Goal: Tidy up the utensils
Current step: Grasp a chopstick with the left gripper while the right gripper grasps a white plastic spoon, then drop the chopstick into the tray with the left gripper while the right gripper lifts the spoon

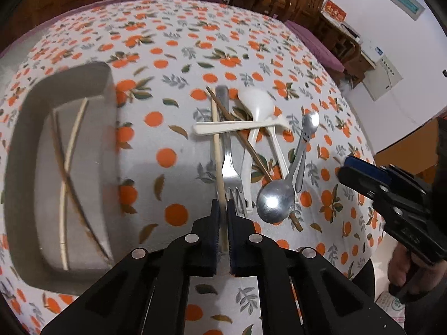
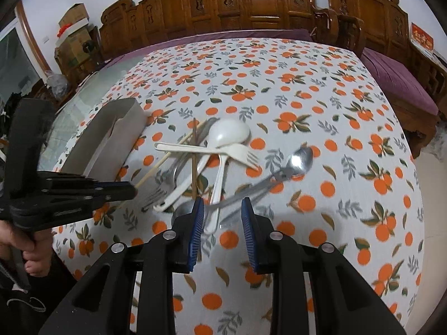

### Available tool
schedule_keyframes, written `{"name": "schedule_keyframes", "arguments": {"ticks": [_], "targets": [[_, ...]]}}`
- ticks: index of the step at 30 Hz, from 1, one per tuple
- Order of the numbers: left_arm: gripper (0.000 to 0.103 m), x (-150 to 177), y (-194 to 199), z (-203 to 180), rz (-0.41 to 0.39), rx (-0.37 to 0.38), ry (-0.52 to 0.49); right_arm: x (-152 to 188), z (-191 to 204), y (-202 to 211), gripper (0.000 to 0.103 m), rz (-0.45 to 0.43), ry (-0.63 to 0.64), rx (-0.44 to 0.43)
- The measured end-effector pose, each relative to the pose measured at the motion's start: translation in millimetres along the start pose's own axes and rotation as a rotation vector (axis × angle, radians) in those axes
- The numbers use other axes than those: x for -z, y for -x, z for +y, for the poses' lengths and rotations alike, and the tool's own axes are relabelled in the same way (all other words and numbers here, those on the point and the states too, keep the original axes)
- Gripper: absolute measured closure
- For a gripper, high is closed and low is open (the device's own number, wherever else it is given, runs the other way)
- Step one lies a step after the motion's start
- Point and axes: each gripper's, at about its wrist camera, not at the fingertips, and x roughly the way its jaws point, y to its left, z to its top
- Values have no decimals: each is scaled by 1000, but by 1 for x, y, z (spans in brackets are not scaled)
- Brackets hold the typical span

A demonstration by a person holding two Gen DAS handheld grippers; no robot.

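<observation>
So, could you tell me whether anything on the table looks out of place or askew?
Yes: the utensils lie in a crossed heap, a white plastic fork lying across the metal fork and chopsticks. In the grey tray, two chopsticks also cross.

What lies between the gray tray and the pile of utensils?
Only bare tablecloth between the gray tray and the pile of utensils, shown in the left wrist view.

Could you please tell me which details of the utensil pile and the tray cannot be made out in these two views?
- Left wrist view: the pale chopstick's near end is hidden between the left claw's pads.
- Right wrist view: the grey tray's inside is hidden by its own wall.
- Right wrist view: the large metal spoon's bowl sits mostly behind the right claw.
- Both views: motion blur smears the metal fork.
</observation>
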Motion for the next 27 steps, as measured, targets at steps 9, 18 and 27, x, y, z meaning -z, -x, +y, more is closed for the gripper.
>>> {"name": "schedule_keyframes", "arguments": {"ticks": [9, 18, 27], "targets": [[99, -6, 22, 10, -49, -12, -10, -27, -8, -53, 72, 44, 110, 64], [99, -7, 21, 11, -54, -23, -20, -42, -14, -84, 66, 80, 179, 69], [99, -6, 21, 9, -53, -25, -27, -44, -6, -88, 93, 88, 247, 109]]}}
